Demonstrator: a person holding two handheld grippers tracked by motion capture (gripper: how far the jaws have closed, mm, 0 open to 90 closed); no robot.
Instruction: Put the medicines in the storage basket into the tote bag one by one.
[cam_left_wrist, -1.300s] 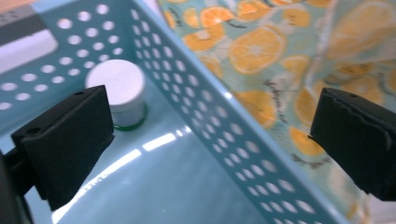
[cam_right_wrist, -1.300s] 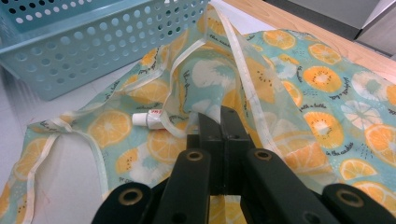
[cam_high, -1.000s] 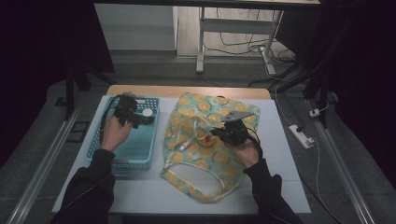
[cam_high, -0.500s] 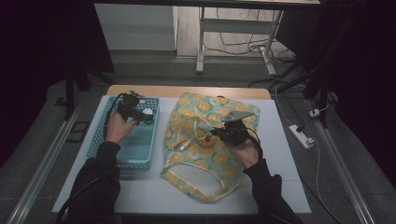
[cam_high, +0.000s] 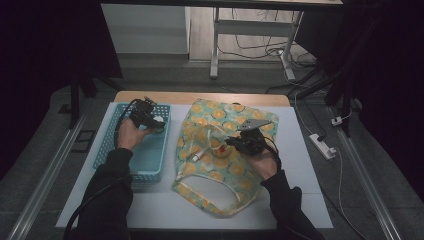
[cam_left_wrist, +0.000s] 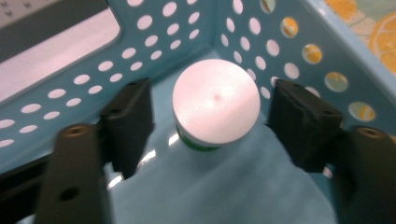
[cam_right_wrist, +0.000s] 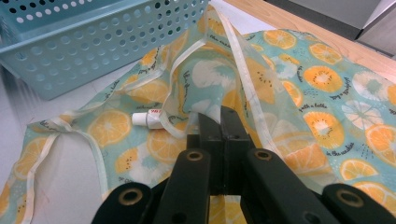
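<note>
Left claw (cam_left_wrist: 212, 126) lower, around jar (cam_left_wrist: 215, 108)

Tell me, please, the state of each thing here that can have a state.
Left gripper: jaws just closing around the white-lidded jar, not yet touching.
Jar: upright, lid on, in the basket.
Right gripper: shut on the bag.
Bag: lying flat, one edge lifted.

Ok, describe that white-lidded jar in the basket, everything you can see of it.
The jar is small and round, with a flat, smooth white lid and a green band below it. It stands upright on the floor of the blue basket, near a corner. The left gripper straddles it; its jaws have just been closing, with gaps left on both sides.
</note>
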